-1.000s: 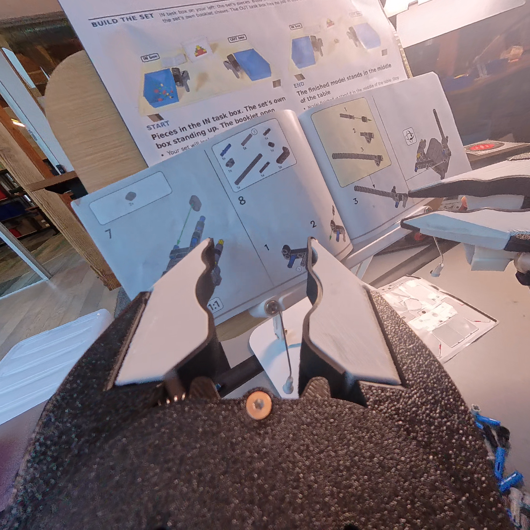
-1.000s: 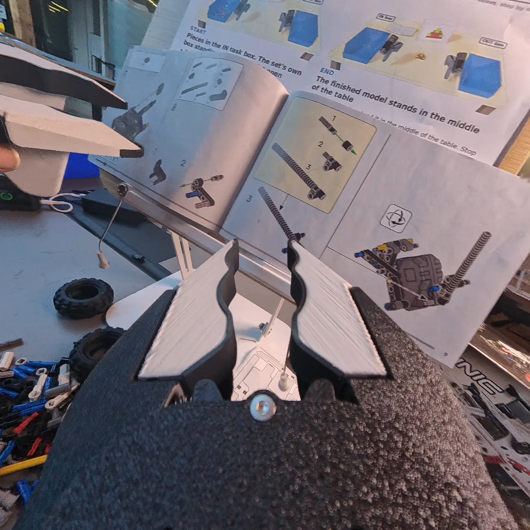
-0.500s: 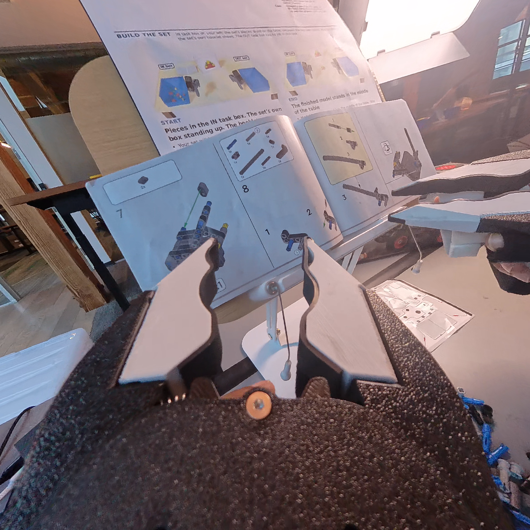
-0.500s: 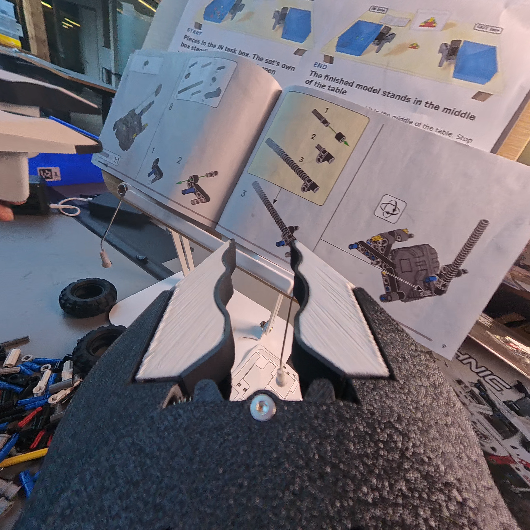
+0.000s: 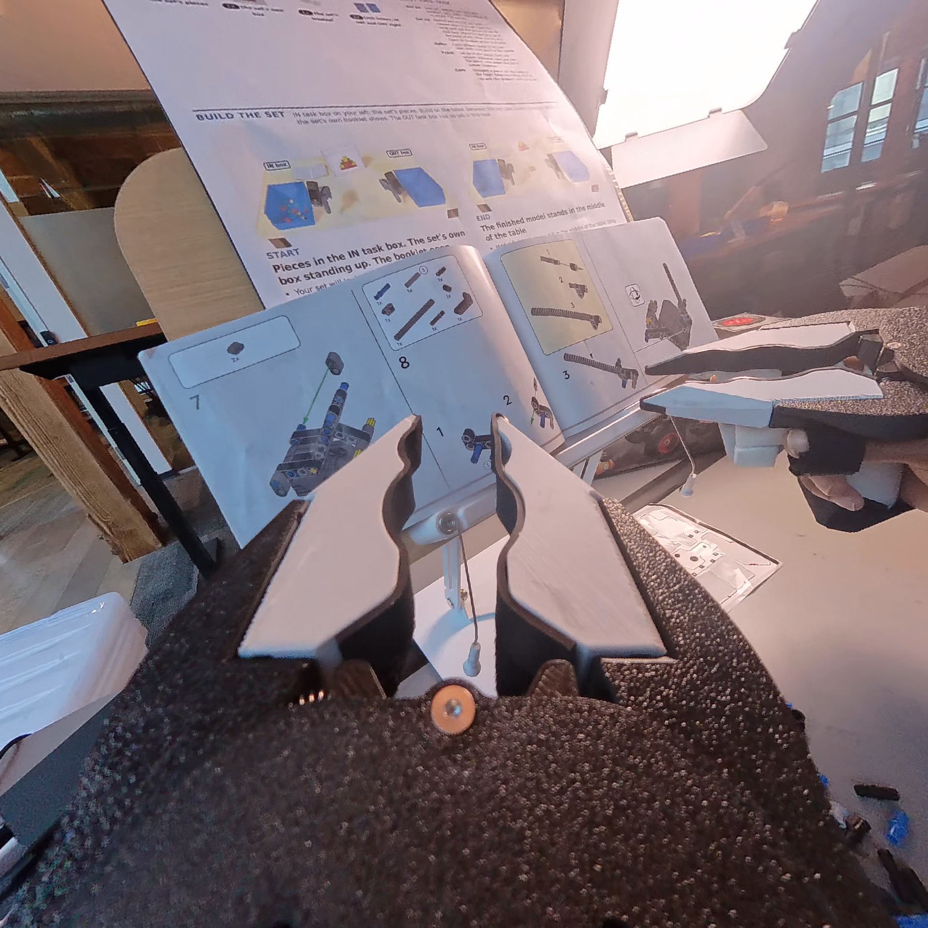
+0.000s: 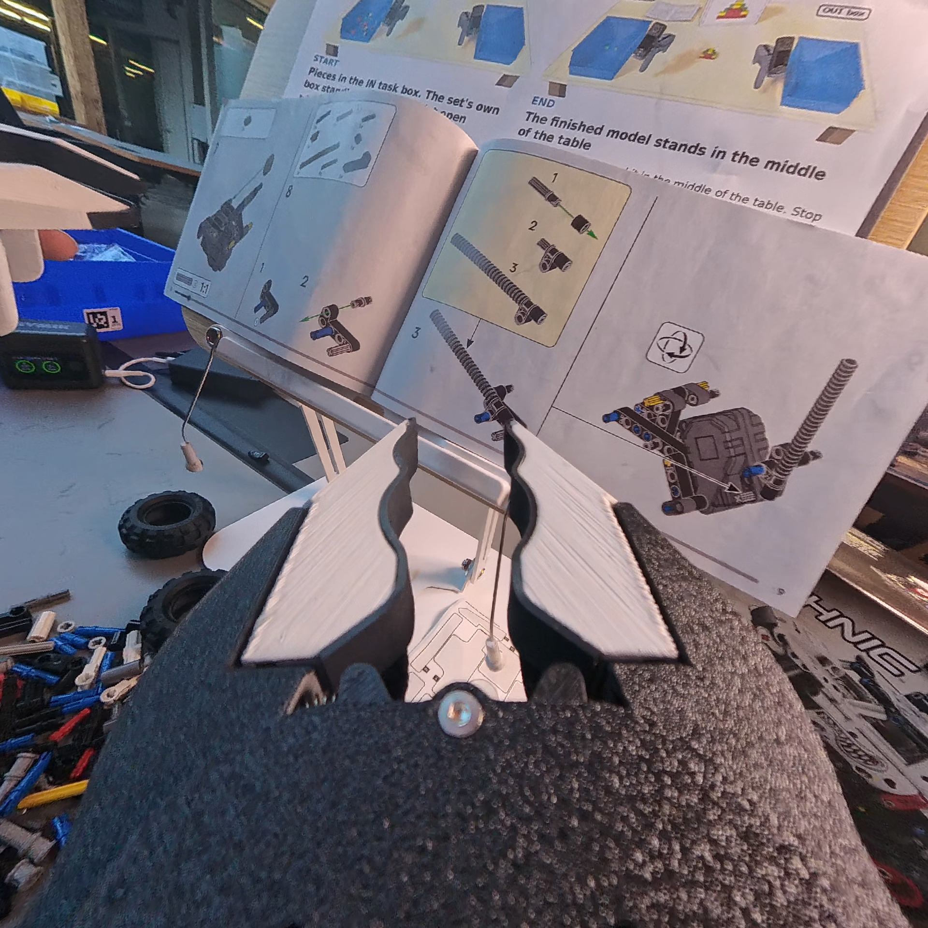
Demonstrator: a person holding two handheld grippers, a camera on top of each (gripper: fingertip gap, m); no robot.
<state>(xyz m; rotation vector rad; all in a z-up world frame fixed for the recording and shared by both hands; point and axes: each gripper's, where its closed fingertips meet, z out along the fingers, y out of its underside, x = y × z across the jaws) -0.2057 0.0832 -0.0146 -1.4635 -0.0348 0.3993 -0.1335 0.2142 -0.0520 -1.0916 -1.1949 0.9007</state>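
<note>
Standing open on a white wire-legged book stand (image 6: 351,401), the grey-paged building-instruction booklet (image 6: 653,311) is the thing both grippers face. Left gripper (image 5: 456,427) hovers in front of the booklet's left pages, fingers parted with nothing between them, touching nothing. Right gripper (image 6: 459,427) hovers before the right pages, jaws likewise apart and empty; in the left wrist view it shows at the right edge (image 5: 648,384), held by a gloved hand (image 5: 853,467), tips near the booklet's lower right corner. Behind the booklet leans a large white printed instruction sheet (image 5: 401,75). On the grey tabletop (image 6: 75,477) left of the stand lie two small black rubber tyres (image 6: 168,525) and a loose heap of blue, black, white and red plastic building pieces (image 6: 55,693). Farther back sits a blue plastic bin (image 6: 100,291) beside a small black device with green indicator rings (image 6: 50,359). A flat white sticker sheet (image 5: 703,557) lies right of the stand base.
</note>
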